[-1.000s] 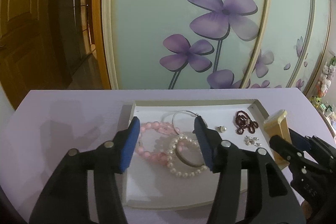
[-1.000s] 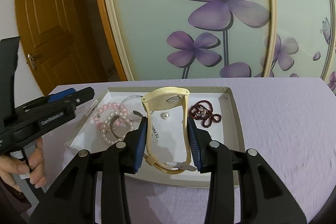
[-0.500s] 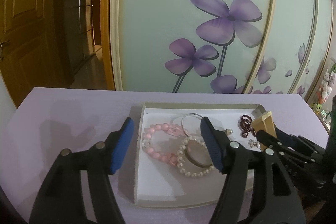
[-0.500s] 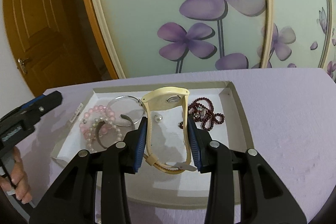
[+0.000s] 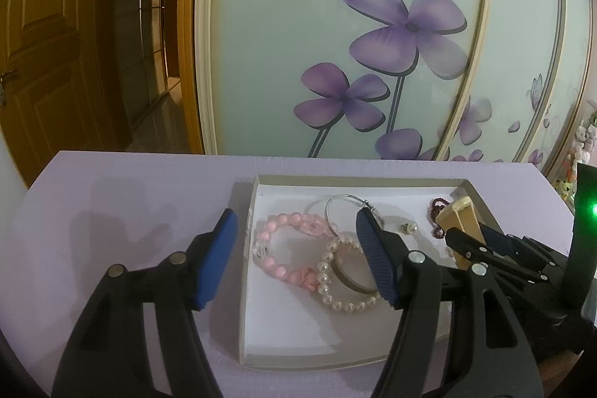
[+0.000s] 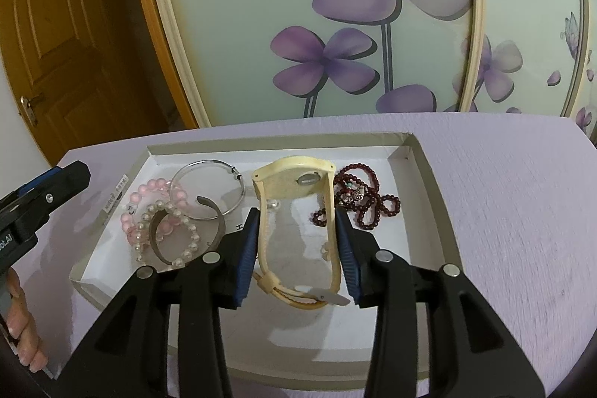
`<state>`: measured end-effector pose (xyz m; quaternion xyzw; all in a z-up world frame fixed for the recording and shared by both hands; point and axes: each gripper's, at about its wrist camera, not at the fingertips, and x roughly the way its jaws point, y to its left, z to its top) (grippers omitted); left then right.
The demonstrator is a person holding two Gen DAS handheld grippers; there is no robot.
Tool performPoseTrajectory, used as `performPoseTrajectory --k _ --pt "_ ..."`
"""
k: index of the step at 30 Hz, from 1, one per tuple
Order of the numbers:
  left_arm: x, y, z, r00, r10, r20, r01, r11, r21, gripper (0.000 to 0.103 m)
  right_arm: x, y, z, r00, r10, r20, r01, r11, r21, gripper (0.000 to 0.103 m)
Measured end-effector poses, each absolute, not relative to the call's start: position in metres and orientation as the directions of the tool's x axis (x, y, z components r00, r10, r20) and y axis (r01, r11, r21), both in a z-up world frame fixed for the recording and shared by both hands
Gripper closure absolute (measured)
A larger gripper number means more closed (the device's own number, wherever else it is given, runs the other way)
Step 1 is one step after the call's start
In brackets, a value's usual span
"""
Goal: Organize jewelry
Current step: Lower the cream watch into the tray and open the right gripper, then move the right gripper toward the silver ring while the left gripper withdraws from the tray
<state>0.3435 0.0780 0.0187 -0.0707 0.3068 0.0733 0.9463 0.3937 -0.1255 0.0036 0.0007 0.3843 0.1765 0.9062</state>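
Note:
A white tray [image 6: 419, 166] on the lilac table holds jewelry: a pink bead bracelet [image 5: 276, 241], a pearl bracelet [image 5: 335, 297], a silver hoop [image 6: 212, 189], a grey cuff [image 6: 156, 241], a dark red bead string [image 6: 369, 200] and a pearl stud [image 5: 410, 228]. My right gripper [image 6: 296, 230] is shut on a cream watch [image 6: 294, 174], held above the tray's middle. My left gripper [image 5: 294, 222] is open and empty, astride the tray's left wall. The watch [image 5: 459, 215] also shows in the left wrist view, at the tray's right side.
The lilac table [image 6: 503, 211] ends at a glass sliding door with purple flowers [image 5: 373, 43]. A wooden door [image 6: 48, 62] stands to the left. The tray [image 5: 257, 357] sits at the table's middle, with bare table left and right of it.
My left gripper has moved left, from over the bracelets to astride the tray's left wall. My right gripper, still holding the watch, has moved closer over the tray.

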Motion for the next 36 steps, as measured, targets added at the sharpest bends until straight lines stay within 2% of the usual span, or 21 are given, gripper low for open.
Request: performPoseTrajectory --k 3,5,7,8,23,36 --pt "0.344 0.078 0.017 0.798 0.094 -0.595 -0.181 0.979 -0.088 0.037 0.394 -0.125 0.002 0.639 0.315 -0.702 -0.318 0.939 0.133 0.058" --pt "0.344 0.077 0.016 0.796 0.094 -0.598 -0.181 0.979 -0.088 0.037 0.393 -0.125 0.003 0.644 0.318 -0.696 -0.322 0.938 0.131 0.051" --pt "0.344 0.076 0.016 0.795 0.093 -0.6 -0.181 0.98 -0.088 0.037 0.39 -0.124 0.007 0.659 0.315 -0.684 -0.323 0.939 0.121 0.039" --pt "0.344 0.075 0.015 0.795 0.094 -0.6 -0.181 0.98 -0.087 0.037 0.389 -0.123 0.008 0.665 0.315 -0.677 -0.325 0.938 0.117 0.037" --pt "0.339 0.076 0.016 0.796 0.099 -0.597 -0.186 0.979 -0.085 0.037 0.372 -0.121 0.022 0.695 0.31 -0.649 -0.339 0.937 0.085 0.031" --pt "0.299 0.07 0.022 0.807 0.095 -0.582 -0.18 0.979 -0.091 0.031 0.334 -0.137 0.041 0.721 0.299 -0.625 -0.329 0.942 0.072 0.027"
